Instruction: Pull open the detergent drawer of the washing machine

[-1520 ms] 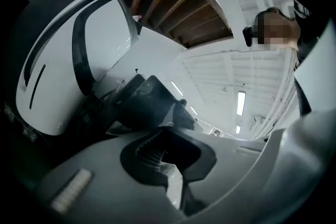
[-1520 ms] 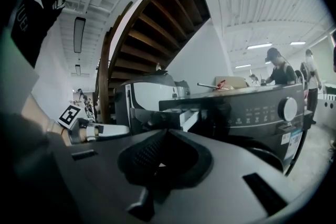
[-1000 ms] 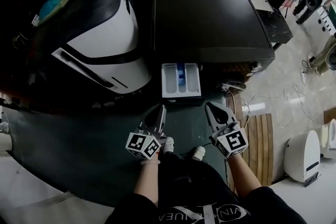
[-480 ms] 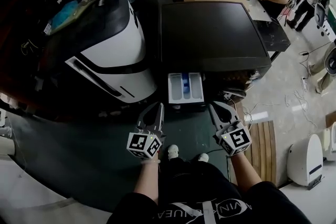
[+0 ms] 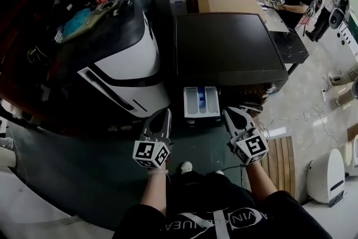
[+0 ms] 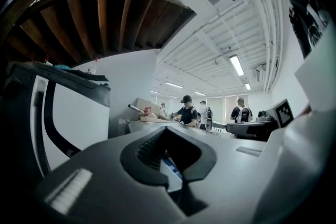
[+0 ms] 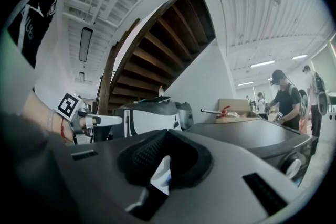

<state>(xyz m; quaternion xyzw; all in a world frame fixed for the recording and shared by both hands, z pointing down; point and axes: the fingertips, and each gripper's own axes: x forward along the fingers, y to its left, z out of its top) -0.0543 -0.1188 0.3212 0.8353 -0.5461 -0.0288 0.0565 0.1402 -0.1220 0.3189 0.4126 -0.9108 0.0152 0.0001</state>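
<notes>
Your left gripper (image 5: 163, 113) and right gripper (image 5: 227, 113) are both closed tight with nothing held, their ribbed dark pads meeting. Just ahead, between their tips, the detergent drawer (image 5: 201, 102) juts open from the washing machine (image 5: 229, 45). It is a white plastic tray with a blue compartment, below the flat dark top. A rounded, glossy white-and-black appliance (image 5: 120, 61) stands ahead-left of your left gripper.

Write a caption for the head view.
Detergent drawer open on washing machine; left gripper and right gripper hover shut before it.
</notes>
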